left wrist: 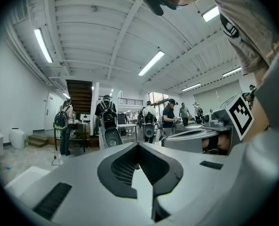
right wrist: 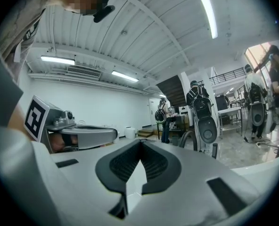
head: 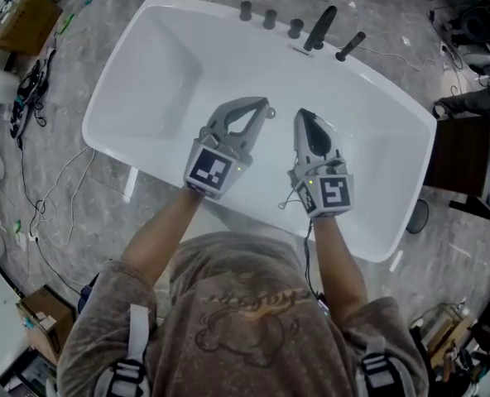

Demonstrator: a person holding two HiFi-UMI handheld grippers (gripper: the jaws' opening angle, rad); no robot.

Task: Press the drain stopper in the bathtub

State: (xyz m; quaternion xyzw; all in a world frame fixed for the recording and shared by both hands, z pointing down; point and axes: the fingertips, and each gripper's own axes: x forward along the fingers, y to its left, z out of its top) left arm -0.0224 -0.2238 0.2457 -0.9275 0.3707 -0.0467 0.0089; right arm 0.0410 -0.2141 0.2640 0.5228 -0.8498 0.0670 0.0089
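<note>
The white bathtub (head: 146,64) lies below me in the head view. A small round metal drain stopper (head: 271,113) shows on its floor, just beside the tip of my left gripper (head: 264,104). My right gripper (head: 301,114) hangs next to it, a little to the right. Both are held above the tub floor. In the left gripper view the left gripper (left wrist: 138,145) has its fingertips met with nothing between them. The right gripper (right wrist: 140,141) looks the same in its own view. Both gripper views look level across the room, so the tub is hidden in them.
Dark faucet knobs and a spout (head: 319,27) line the tub's far rim. Cardboard boxes (head: 21,19) and cables (head: 30,89) lie on the floor at left, and a dark cabinet (head: 460,164) stands at right. Several people with backpacks (left wrist: 107,114) stand in the hall.
</note>
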